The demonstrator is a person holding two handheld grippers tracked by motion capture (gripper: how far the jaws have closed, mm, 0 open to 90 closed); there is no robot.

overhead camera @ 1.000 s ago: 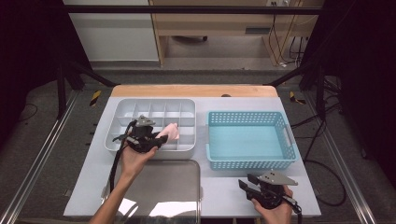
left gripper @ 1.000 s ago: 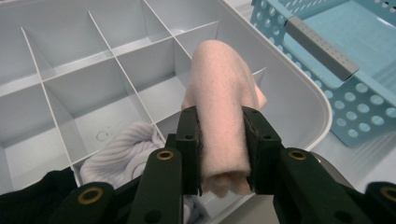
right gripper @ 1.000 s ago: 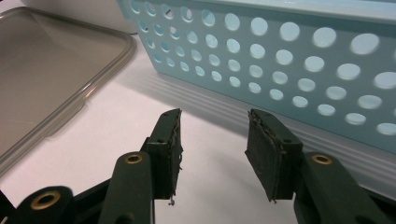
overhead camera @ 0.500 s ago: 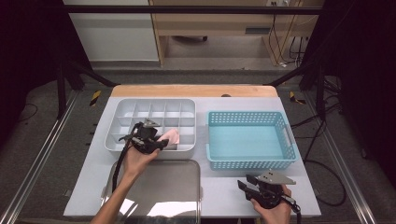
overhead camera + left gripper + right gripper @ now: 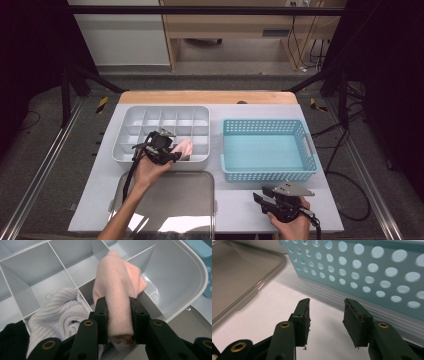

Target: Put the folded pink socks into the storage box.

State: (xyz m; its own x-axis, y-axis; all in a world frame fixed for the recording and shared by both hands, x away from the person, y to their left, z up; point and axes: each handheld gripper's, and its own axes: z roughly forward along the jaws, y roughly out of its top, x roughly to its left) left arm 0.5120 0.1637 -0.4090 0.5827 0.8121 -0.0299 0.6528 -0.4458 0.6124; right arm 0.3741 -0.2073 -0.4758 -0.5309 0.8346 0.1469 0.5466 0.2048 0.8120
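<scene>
The left gripper [image 5: 176, 152], clamped on a rolled pale pink cloth [image 5: 185, 148], now sits slightly lower in the high view than a second ago, closer to the near edge of the white plastic divided organiser tray [image 5: 131, 114]. The pink roll comes with it and now lies over the front row of compartments near the tray's right end. In the left gripper view the cloth [image 5: 117, 295] hangs above the dividers just beside a white ribbed knit piece [image 5: 60, 312].
</scene>
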